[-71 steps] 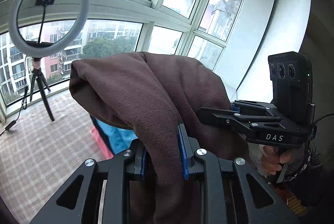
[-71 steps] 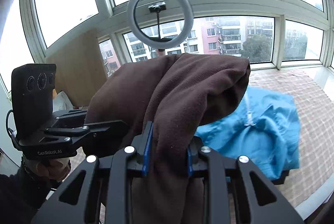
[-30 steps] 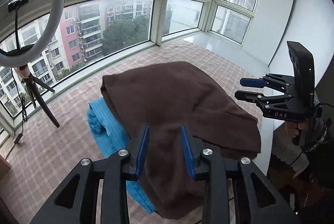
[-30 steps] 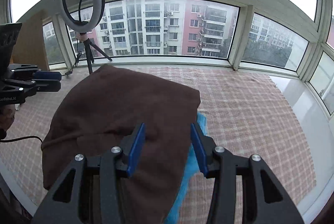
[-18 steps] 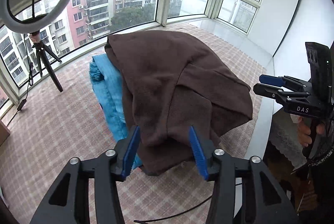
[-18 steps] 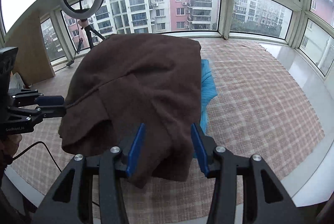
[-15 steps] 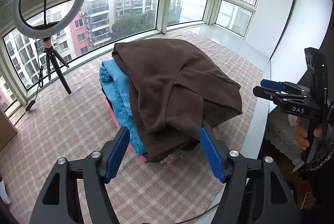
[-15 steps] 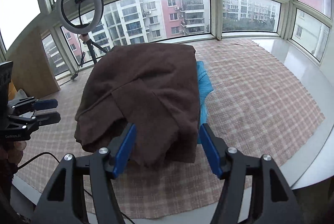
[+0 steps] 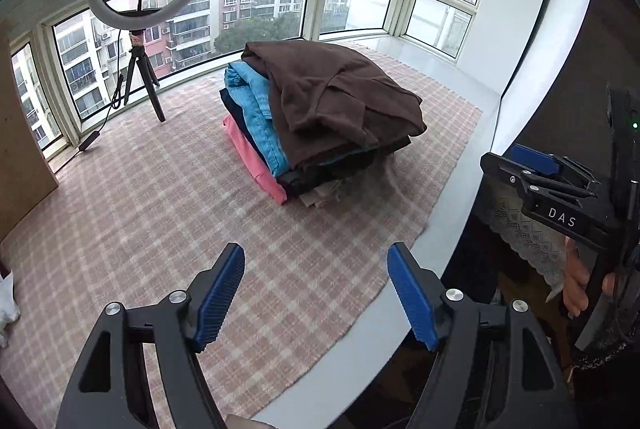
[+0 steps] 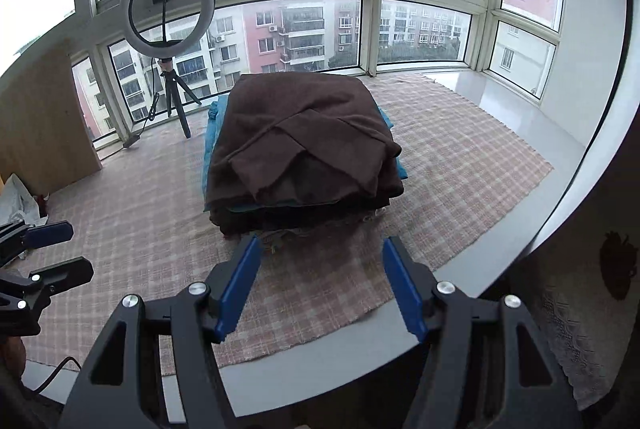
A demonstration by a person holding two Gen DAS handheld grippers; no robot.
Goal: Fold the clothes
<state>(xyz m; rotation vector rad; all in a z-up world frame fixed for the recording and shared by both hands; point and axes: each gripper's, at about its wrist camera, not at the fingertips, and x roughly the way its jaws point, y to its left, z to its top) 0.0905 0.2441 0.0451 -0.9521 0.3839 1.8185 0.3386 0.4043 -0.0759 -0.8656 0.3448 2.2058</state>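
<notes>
A folded brown garment (image 9: 340,97) lies on top of a stack of folded clothes on the checked cloth; it also shows in the right wrist view (image 10: 304,137). Under it lie a blue garment (image 9: 256,109), a dark one and a pink one (image 9: 256,161). My left gripper (image 9: 316,293) is open and empty, held well back from the stack near the front edge. My right gripper (image 10: 320,281) is open and empty, just in front of the stack. The right gripper also shows at the right of the left wrist view (image 9: 536,165).
A pink checked cloth (image 9: 140,213) covers the white sill platform (image 10: 516,229). A ring light on a tripod (image 10: 168,29) stands at the back left by the windows. A wooden panel (image 10: 40,133) and a white bag (image 10: 16,197) are at the left.
Both grippers let go of the brown garment, which now rests on the stack. Both grippers opened wide and drew back away from the stack.
</notes>
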